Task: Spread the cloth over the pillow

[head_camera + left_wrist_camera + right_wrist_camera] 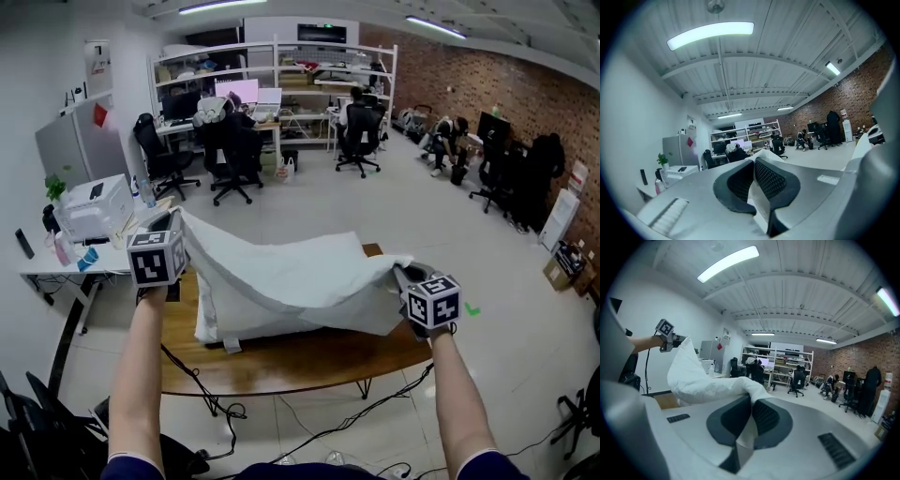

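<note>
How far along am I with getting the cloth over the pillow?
Done: the left hand-held gripper and the right hand-held gripper each pinch the cloth. In hand: it is held stretched above the pillow on the table. Remaining: lower, spread, release.

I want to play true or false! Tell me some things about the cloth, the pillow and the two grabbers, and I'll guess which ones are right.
1. The left gripper is shut on the white cloth. True.
2. The right gripper is open and empty. False: it is shut on the cloth's other end.
3. The cloth lies flat on the floor. False: it hangs between the two grippers, raised over the pillow.
4. The pillow lies on a wooden table. True.
</note>
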A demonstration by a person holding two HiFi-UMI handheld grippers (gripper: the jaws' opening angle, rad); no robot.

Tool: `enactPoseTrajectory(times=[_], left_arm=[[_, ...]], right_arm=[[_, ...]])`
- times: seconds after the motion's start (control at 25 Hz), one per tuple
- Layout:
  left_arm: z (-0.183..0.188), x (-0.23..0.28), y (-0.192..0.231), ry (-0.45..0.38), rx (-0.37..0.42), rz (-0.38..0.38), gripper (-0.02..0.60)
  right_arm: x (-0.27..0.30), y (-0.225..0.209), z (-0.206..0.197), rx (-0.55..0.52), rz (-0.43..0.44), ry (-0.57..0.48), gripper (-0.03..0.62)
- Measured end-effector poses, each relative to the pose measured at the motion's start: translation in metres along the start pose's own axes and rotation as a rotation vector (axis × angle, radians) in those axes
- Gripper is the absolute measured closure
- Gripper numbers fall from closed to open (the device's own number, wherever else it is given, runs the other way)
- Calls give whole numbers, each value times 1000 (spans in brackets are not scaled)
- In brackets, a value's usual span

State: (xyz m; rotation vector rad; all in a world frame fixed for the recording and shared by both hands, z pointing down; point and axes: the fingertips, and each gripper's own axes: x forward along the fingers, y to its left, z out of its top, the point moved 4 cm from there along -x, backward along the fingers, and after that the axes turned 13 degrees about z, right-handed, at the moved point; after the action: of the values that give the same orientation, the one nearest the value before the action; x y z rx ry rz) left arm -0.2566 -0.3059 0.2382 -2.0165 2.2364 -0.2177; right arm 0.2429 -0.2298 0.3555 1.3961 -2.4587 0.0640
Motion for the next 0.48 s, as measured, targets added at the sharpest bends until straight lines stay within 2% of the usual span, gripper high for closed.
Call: enactPoseTrajectory(times=[0.2, 0.36, 0.48], left_arm=[[9, -11, 18, 2, -14, 27, 568], [16, -12, 30, -3, -12, 23, 568], [23, -14, 40, -4, -16, 30, 568]], right_arm=[[-20, -30, 33, -29, -1, 0, 589], [-26, -40, 52, -63, 45, 50, 589], [-31, -48, 64, -74, 48, 70, 589]])
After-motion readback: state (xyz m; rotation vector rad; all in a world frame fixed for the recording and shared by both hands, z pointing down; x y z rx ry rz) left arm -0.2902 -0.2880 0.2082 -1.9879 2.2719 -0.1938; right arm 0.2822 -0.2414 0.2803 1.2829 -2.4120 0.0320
